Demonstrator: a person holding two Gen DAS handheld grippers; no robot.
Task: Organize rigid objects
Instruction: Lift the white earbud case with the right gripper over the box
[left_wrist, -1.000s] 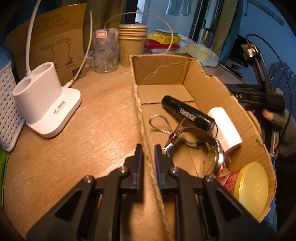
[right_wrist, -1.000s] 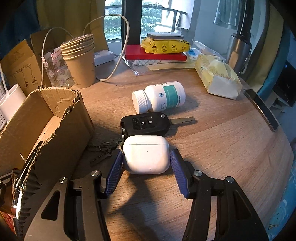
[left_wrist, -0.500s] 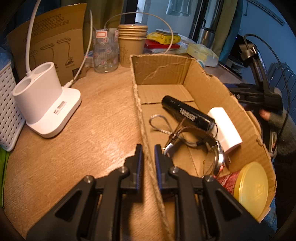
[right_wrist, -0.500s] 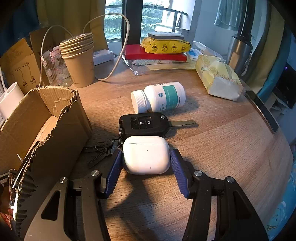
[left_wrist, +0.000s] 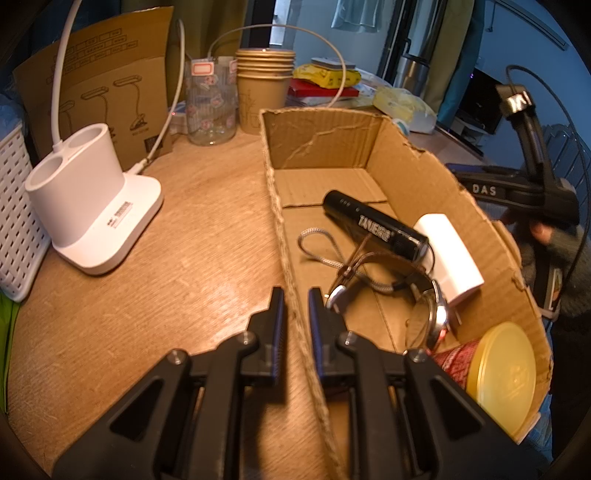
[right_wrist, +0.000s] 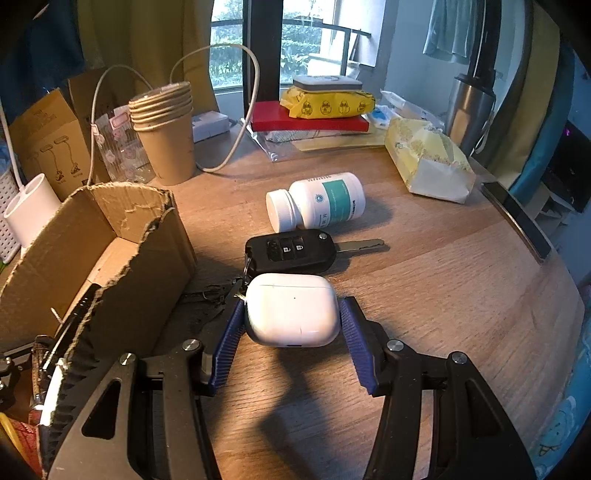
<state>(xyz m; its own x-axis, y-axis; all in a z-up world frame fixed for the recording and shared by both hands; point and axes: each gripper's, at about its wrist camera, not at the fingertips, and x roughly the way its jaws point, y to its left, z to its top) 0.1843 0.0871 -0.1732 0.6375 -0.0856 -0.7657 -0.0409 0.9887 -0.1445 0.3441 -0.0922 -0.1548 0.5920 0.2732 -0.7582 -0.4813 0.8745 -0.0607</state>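
Left gripper: fingers nearly closed, straddling the near wall of the cardboard box, one either side; contact unclear.
Right gripper: fingers spread wide, the white earbud case between them; left pad touching, right pad just apart.
Earbud case: on the desk, car key just beyond at 12 o'clock.
Pill bottle: on its side, past the key.
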